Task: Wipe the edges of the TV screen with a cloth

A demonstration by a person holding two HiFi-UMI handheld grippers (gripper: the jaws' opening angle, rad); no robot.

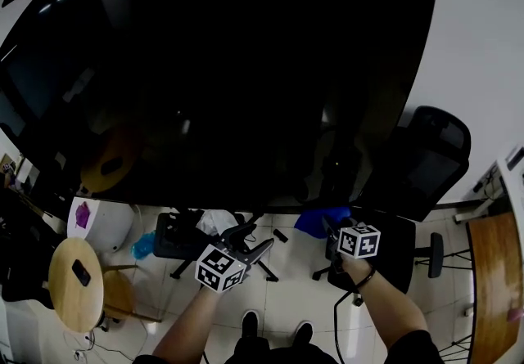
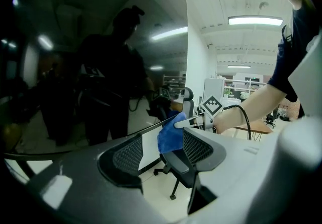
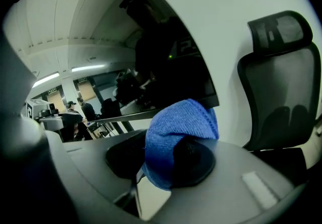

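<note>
**Head view.** Large black flat TV screen [image 1: 221,68] filling the upper frame, long axis left to right, top edge cut off. Bunched blue microfibre cloth [image 1: 321,220] at the screen's lower edge, toward its right end, held by the right tongs [image 1: 329,228]. Left tongs [image 1: 260,246] lower and further left, pointing up toward the same edge, apart from the cloth. Black mesh office chair [image 1: 430,154] at right, partly behind the screen. Round wooden stool [image 1: 74,282] at lower left. Wooden counter [image 1: 495,289] cut off by the right border. Jaws of both tongs too small and dark here to read.

**Left gripper view.** Left tongs released, jaws wide apart, nothing between them. Shown only here: cloth hanging down from the tips of the right tongs, longer top to bottom than across, upper part against the screen's bottom edge. Screen glass mostly dark reflections. Actual contact between cloth and edge hard to confirm.

**Right gripper view.** Right tongs clenched on the cloth, fabric wrapped over one pad and bulging upward. Shown only here: the screen's lower right corner just behind the cloth, with white wall and the chair's backrest beyond. Lower part of the cloth hidden behind the tongs' own body.
</note>
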